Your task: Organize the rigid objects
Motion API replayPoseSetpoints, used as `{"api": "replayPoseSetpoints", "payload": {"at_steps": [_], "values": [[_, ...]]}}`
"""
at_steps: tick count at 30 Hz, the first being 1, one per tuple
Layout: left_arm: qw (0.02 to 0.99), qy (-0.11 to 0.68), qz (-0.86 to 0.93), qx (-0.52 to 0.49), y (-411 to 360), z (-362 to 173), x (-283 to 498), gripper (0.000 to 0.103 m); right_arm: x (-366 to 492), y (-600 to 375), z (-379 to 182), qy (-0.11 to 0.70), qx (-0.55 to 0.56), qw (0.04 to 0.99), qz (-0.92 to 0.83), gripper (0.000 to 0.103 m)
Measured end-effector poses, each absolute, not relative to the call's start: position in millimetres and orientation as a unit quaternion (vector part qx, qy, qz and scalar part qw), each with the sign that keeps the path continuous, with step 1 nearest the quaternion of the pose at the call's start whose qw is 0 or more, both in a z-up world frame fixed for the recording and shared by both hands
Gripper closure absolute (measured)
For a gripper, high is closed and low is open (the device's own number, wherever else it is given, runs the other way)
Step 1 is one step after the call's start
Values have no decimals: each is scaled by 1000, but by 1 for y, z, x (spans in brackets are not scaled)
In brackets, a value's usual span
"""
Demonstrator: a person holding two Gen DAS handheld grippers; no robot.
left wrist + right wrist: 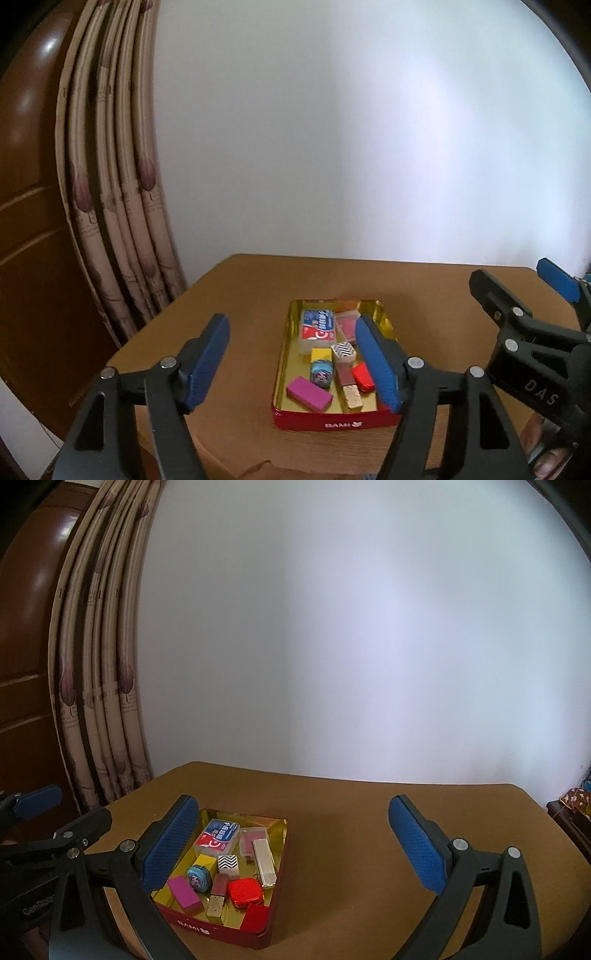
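Note:
A red tin with a gold inside (334,424) (275,867) stands on the brown table and holds several small rigid objects: a magenta block (309,393) (184,888), a red-and-blue box (318,325) (217,837), a yellow cube (320,355), a zigzag cube (343,350) (228,862), a red case (244,888), a white bar (264,862). My left gripper (293,367) is open and empty above the tin's near edge. My right gripper (295,845) is open and empty, with the tin by its left finger.
The brown table (240,295) (369,849) stands against a white wall. A patterned curtain (110,184) and a dark wooden door (26,184) are at the left. The right gripper's body (532,347) shows at the right of the left wrist view.

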State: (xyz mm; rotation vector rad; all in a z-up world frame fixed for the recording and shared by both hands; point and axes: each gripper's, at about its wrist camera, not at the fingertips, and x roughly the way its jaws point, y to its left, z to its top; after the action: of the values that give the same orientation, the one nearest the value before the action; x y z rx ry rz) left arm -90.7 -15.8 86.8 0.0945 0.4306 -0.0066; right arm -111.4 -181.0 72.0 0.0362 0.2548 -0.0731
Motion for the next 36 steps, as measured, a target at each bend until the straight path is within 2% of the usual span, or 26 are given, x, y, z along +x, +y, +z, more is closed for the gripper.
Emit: {"api": "replayPoseSetpoints", "payload": {"at_steps": [2,4,5,17,36], "values": [[976,210,6,52,-16,87,-89,30,-111,-181,72,129,19,991,-36,1],[976,210,11,63,-15,87,-86,20,-112,-180,72,130,16,991,-36,1],[974,217,10,64,-15,86,-83,19,-112,-180,72,130,15,991,-37,1],[964,264,-34,-17,1,76,-77,19,-118,-177,78,122,10,992,-33,1],[960,279,-21,-14,-2,64,-72,19,-104,-173,60,157,-6,987,-41,1]]}}
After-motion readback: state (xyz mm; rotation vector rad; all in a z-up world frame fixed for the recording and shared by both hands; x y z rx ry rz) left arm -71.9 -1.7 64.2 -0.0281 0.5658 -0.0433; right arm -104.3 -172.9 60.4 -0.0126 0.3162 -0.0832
